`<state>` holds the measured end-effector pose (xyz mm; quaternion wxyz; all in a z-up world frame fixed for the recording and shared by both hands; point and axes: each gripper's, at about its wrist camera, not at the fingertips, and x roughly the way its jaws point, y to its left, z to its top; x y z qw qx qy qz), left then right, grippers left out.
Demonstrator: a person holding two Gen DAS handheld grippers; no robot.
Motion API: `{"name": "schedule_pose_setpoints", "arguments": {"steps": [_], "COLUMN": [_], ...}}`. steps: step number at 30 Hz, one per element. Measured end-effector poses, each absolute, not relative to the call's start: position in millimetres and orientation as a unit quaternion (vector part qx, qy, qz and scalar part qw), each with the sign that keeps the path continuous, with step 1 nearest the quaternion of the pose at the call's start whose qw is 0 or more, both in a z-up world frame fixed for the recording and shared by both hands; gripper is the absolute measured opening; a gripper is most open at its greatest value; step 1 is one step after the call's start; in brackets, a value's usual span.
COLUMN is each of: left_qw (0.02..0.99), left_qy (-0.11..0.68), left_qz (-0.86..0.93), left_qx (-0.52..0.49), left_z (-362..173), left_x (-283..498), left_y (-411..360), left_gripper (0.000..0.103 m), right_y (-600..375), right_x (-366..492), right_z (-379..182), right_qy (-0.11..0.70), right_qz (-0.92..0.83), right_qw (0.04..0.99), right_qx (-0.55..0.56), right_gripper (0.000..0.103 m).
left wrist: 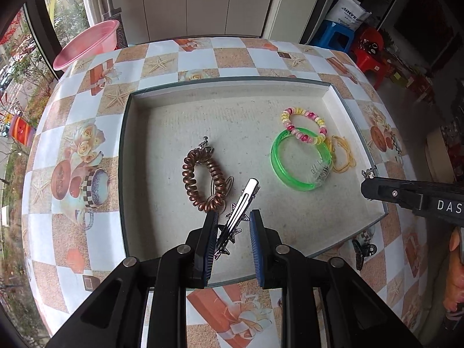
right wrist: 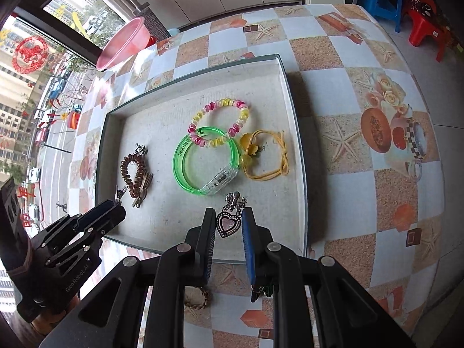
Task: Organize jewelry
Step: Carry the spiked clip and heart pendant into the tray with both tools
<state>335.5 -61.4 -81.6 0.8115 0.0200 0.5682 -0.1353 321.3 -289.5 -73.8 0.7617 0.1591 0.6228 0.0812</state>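
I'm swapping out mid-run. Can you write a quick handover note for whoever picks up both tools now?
Left tool: shut on the silver star hair clip, over the tray.
Right tool: shut on the heart pendant, over the tray.
In the tray: brown coil tie, green bangle, beaded bracelet, yellow cord.
Left: set both pieces down; black claw clip lies outside the tray.

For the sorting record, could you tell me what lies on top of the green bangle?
The pink-and-yellow beaded bracelet overlaps the far rim of the green bangle. The rim beneath those beads is hidden.
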Motion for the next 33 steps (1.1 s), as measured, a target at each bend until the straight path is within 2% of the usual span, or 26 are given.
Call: {"name": "schedule_pose_setpoints", "arguments": {"steps": [13, 30, 31, 33], "left_qw": [0.804, 0.812, 0.813, 0.814], "left_qy": [0.583, 0.57, 0.569, 0.568], "left_qz": [-0.105, -0.095, -0.094, -0.093], "left_qx": [0.055, 0.08, 0.079, 0.08], "left_z": [-114, -116, -115, -113], "left_x": [357, 360, 359, 358], "left_y": [-88, -93, -93, -92], "left_gripper": [0.035, 0.036, 0.036, 0.036], "right_y": [-294, -286, -286, -287], "right_x": [343, 355, 355, 354], "right_z": [-115, -119, -118, -118], "right_qy": [0.646, 0.643, 0.643, 0.643], "right_qz": [0.071, 0.075, 0.075, 0.079], "right_qw": [0.744, 0.751, 0.75, 0.748], "right_qx": [0.157, 0.135, 0.136, 0.144], "right_gripper": [0.02, 0.02, 0.021, 0.03]}}
